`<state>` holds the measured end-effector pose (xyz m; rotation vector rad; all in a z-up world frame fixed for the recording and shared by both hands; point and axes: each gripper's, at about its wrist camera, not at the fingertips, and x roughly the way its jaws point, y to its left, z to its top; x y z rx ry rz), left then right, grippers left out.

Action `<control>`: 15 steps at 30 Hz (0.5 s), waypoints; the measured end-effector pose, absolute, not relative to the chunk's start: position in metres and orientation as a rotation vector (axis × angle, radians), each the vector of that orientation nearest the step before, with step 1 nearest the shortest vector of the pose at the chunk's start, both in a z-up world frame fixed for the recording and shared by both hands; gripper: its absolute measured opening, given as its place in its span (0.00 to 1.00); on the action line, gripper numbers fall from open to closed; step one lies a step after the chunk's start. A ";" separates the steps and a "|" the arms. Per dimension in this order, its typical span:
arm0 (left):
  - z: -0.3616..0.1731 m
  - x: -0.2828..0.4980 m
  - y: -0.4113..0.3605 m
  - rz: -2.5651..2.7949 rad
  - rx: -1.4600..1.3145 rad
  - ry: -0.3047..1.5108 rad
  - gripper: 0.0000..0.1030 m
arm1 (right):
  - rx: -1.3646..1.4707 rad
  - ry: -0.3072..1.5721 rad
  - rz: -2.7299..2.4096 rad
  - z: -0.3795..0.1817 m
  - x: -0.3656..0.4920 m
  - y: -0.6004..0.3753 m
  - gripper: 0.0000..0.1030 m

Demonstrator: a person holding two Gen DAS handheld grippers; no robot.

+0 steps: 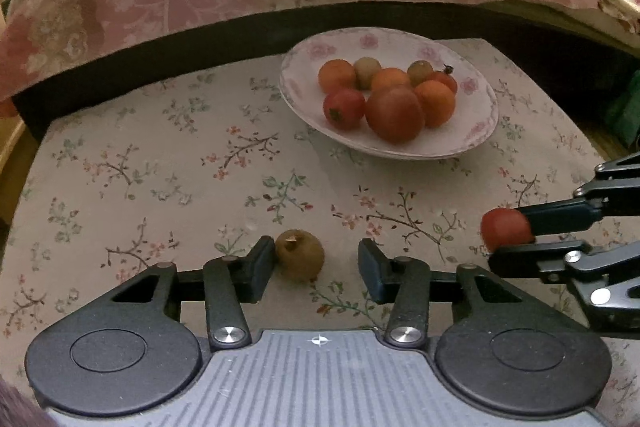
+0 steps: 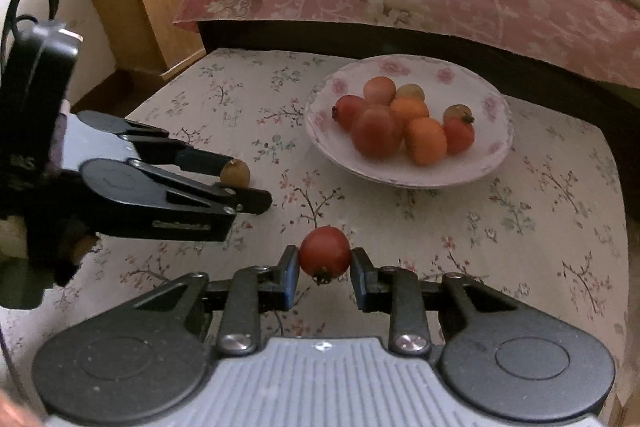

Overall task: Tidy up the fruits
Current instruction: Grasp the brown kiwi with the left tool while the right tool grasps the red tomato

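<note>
Organizing fruits, late stage. Right gripper (image 2: pixel 325 265): fingers closed on a red tomato (image 2: pixel 325 255), pinched between both pads, just above the tablecloth (image 2: pixel 540 227). Left gripper (image 1: pixel 316 261): fingers spread wide around a brownish-green fruit (image 1: pixel 299 254), which touches the left pad and stands apart from the right one, resting on the cloth. Well ahead of both fingertips, the floral plate (image 1: pixel 476 131) already carries eight or so red, orange and greenish fruits. Judged remaining: closing on the brownish-green fruit and delivering both pieces to the plate
</note>
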<state>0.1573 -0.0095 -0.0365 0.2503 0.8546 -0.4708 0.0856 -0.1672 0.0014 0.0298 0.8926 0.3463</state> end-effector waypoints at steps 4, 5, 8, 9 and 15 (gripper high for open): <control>-0.035 0.158 -0.009 -0.472 0.246 0.858 0.40 | 0.036 0.902 0.342 -0.001 0.084 -0.167 0.28; -0.035 0.158 -0.010 -0.471 0.248 0.857 0.35 | 0.036 0.905 0.339 -0.002 0.084 -0.167 0.28; -0.034 0.154 -0.012 -0.481 0.267 0.854 0.32 | 0.043 0.909 0.331 -0.003 0.081 -0.168 0.28; -0.034 0.153 -0.013 -0.482 0.277 0.852 0.32 | 0.044 0.912 0.328 -0.003 0.080 -0.168 0.28; -0.030 0.139 -0.012 -0.498 0.279 0.867 0.32 | 0.063 0.921 0.317 -0.003 0.071 -0.172 0.28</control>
